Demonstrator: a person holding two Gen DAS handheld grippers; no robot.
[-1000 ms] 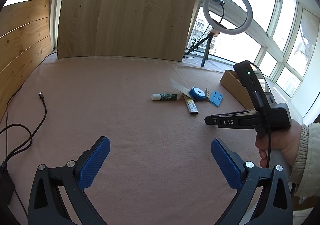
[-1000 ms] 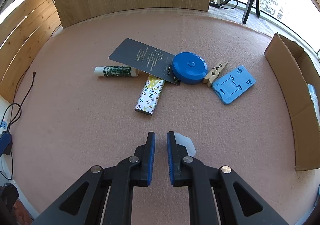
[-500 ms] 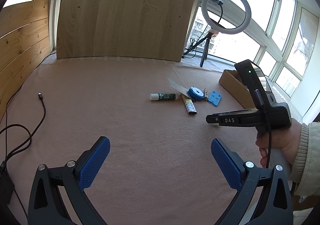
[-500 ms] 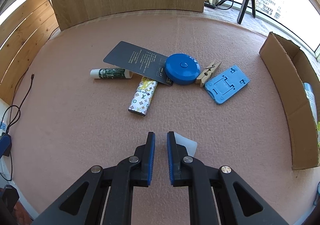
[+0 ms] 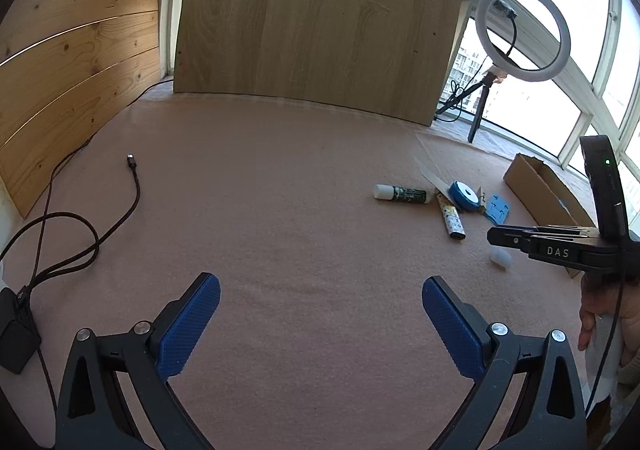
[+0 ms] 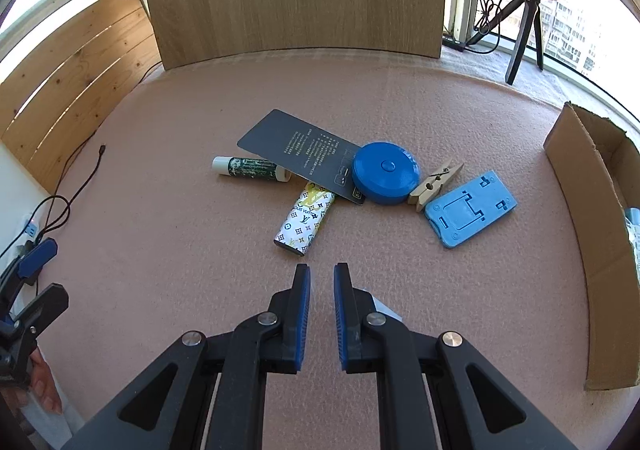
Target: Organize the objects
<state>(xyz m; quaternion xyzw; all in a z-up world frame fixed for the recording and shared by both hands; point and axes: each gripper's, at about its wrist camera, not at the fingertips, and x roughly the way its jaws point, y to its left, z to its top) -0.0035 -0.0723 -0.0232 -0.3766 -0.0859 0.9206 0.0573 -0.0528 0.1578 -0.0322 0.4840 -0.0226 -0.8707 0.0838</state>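
On the pink mat lies a cluster: a dark card (image 6: pixel 300 155) resting over a green-white stick (image 6: pixel 250 167) and a patterned white tube (image 6: pixel 306 221), a round blue tape measure (image 6: pixel 386 171), a wooden clothespin (image 6: pixel 436 185) and a flat blue stand (image 6: pixel 470 213). My right gripper (image 6: pixel 322 270) hovers just short of the tube, jaws nearly together with nothing between them. A small white piece (image 6: pixel 386 310) lies on the mat, half hidden under its right finger. My left gripper (image 5: pixel 321 284) stands wide open over bare mat, far left of the cluster (image 5: pixel 452 205).
An open cardboard box (image 6: pixel 588 209) lies along the right side. A black cable (image 5: pixel 80 242) and plug sit on the mat at the left. A wooden board (image 5: pixel 320 21) stands at the back, and a ring light (image 5: pixel 522 31) on a tripod at back right.
The left wrist view has swung left, so the cluster and right gripper sit further right in it. The left gripper now shows at the right wrist view's left edge. Both jaws unchanged.
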